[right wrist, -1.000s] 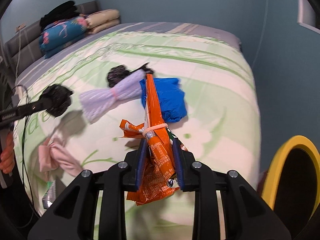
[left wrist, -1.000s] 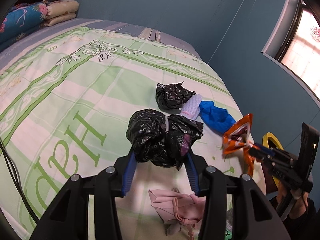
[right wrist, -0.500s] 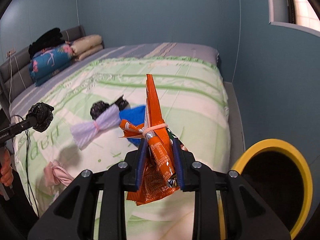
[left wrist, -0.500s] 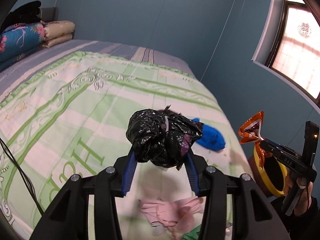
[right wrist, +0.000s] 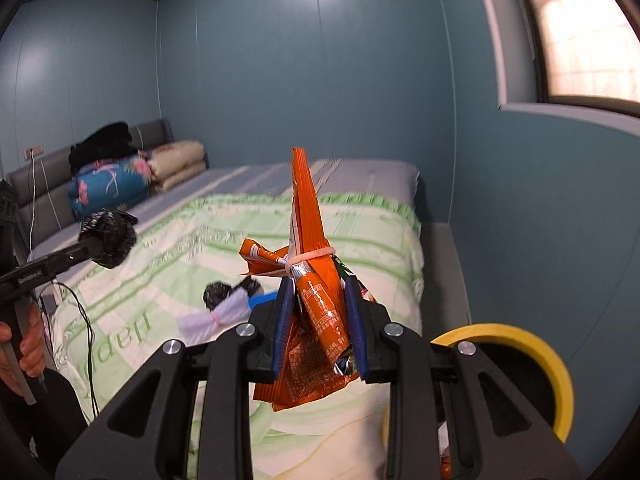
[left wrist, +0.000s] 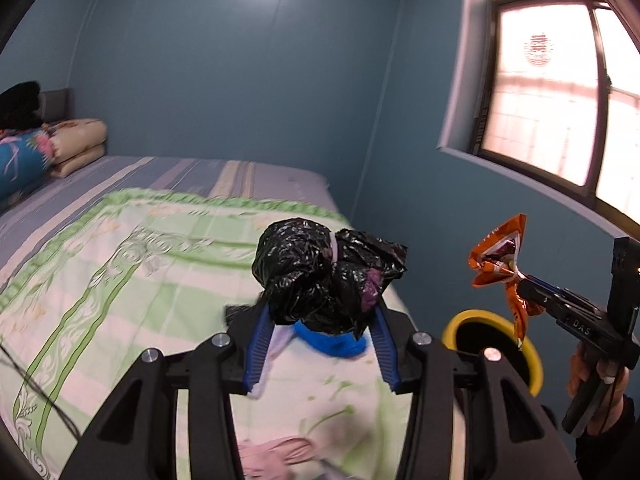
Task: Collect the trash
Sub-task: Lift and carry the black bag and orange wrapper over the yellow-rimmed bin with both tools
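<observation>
The left gripper [left wrist: 320, 344] has its blue pads closed against a knotted black plastic bundle [left wrist: 326, 274], held up in the air above the green-patterned quilt [left wrist: 132, 280]; to its right the right gripper [right wrist: 320, 330] is clamped narrowly on an orange snack wrapper [right wrist: 312, 312] tied with a rubber band, likewise lifted clear of the bed. Further right, beside the foot of the bed, stands the yellow-rimmed bin [right wrist: 532, 344], its dark mouth open. The step in hand looks like carrying both pieces to that bin: each should be brought squarely over the opening before the jaws part, one at a time so the grippers do not collide, and low enough that the light wrapper does not drift past the rim. More trash lies on the quilt, a white bundle [right wrist: 218, 316] and a blue piece [left wrist: 334, 342]. The quilt bears large green letters, seemingly "Happ", and the wrapper's fine print is too small to read
</observation>
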`<state>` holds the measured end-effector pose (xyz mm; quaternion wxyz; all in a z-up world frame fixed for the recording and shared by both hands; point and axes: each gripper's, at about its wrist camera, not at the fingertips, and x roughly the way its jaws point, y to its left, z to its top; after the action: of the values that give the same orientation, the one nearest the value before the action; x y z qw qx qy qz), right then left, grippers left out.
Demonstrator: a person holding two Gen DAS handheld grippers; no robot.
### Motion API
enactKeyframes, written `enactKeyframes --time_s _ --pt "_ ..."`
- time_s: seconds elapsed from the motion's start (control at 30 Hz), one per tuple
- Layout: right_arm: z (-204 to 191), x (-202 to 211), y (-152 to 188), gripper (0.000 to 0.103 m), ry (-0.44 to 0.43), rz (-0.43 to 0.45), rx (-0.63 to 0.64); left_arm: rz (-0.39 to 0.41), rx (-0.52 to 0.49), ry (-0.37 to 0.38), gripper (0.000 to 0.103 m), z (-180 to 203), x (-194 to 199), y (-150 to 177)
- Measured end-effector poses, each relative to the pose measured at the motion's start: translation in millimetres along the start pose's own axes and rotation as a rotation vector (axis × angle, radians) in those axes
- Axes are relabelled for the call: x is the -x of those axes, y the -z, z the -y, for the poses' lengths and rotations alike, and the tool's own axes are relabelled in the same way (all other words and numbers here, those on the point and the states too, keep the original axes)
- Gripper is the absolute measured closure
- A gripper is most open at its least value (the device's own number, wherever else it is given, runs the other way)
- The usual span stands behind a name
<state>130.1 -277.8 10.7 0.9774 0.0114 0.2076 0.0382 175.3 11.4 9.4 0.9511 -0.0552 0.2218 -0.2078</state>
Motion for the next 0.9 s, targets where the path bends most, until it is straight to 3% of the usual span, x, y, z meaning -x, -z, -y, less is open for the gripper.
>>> enactKeyframes --time_s 0.43,0.9 --pt "48.0 66.1 -9.9 0.078 0.119 0.122 -0.043 0.020 -0.111 0.128 0.060 102.1 -5.2 -19.4" --pt "110.2 68.4 17.2 0.078 0.239 0.100 -0.140 -0.055 -0.183 0.276 0.060 184.9 -61.3 -9.9"
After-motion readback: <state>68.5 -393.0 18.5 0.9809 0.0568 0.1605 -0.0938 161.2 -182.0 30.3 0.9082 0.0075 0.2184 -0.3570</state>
